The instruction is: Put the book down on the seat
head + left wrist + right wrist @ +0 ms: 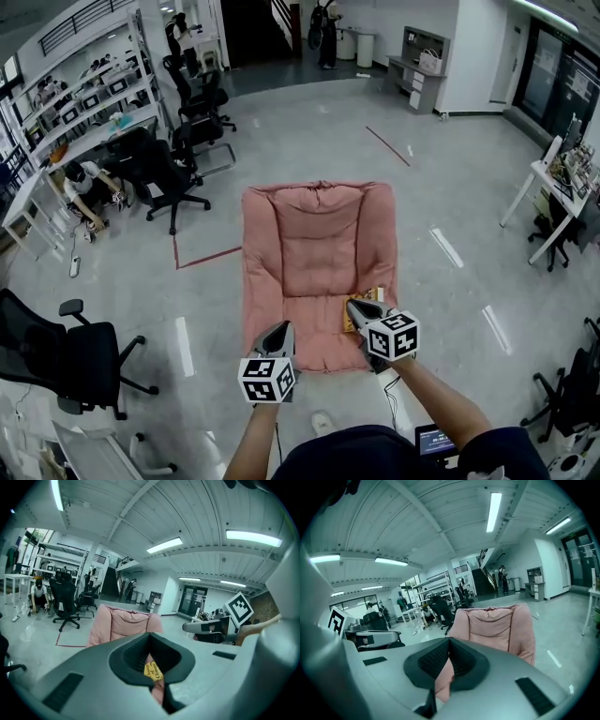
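Hovering closed, empty: left tongs [280,330], right tongs [356,306].

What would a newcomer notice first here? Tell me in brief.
The big pink cushioned seat lying in the middle of the glossy grey floor catches the eye first, with a yellow book on its front right part. In the foreground the left hand-held gripper and right hand-held gripper, each bearing a black-and-white marker cube, hover at the seat's near edge; black office chairs stand at left.

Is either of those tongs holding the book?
No, the book lies on the pink seat; the left tongs and right tongs are both shut and empty.
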`<state>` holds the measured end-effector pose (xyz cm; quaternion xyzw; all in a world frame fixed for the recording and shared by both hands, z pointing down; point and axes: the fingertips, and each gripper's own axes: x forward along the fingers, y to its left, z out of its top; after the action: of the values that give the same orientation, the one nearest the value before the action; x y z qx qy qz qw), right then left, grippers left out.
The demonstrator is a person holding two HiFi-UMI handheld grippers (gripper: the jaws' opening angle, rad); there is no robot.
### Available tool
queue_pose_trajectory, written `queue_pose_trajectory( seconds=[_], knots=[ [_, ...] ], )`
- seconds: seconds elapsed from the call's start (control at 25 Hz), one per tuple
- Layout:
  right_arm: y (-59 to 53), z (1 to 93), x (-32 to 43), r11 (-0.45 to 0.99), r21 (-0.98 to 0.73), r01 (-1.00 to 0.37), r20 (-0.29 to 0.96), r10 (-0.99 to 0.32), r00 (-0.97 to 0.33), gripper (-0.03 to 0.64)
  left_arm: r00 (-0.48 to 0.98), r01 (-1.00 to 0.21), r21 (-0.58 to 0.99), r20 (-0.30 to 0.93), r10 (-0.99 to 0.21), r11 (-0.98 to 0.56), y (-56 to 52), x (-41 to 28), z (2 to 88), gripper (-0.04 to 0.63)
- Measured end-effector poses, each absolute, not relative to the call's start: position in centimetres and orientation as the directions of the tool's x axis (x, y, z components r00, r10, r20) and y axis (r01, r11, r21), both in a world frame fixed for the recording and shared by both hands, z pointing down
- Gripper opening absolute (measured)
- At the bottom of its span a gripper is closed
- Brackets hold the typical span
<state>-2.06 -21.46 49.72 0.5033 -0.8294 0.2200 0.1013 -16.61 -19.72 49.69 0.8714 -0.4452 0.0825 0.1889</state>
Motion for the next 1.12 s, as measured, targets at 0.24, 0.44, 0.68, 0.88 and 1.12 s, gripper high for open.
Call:
queue_pose_trajectory(
  seconds=[0.24,0.44,0.68,0.88,1.12],
  knots=[
    [-20.8,48.0,-1.5,0.417,-0.276,-0.866,0.347,-0.797,-0.495,0.02,0.578,-0.815,0.241,0.285,-0.764,-0.527,-19.5,-15.8,48.1,0.005],
    [-19.1,46.7,0.2,0.418,-0.286,-0.862,0.326,-0.804,-0.498,0.02,0.564,-0.822,0.259,0.258,-0.784,-0.506,-18.1,-14.7,46.6,0.005],
    [-16.8,44.8,2.0,0.433,-0.297,-0.851,0.286,-0.81,-0.512,0.02,0.559,-0.826,0.235,0.237,-0.795,-0.511,-15.8,-12.7,44.6,0.005],
    [-14.3,43.9,3.3,0.445,-0.297,-0.845,0.264,-0.812,-0.521,0.02,0.561,-0.826,0.21,0.224,-0.797,-0.523,-13.2,-10.8,43.7,0.005],
    [-11.1,42.6,4.2,0.465,-0.295,-0.835,0.233,-0.812,-0.535,0.02,0.557,-0.828,0.205,0.21,-0.803,-0.521,-10.1,-9.2,42.7,0.005]
  ],
)
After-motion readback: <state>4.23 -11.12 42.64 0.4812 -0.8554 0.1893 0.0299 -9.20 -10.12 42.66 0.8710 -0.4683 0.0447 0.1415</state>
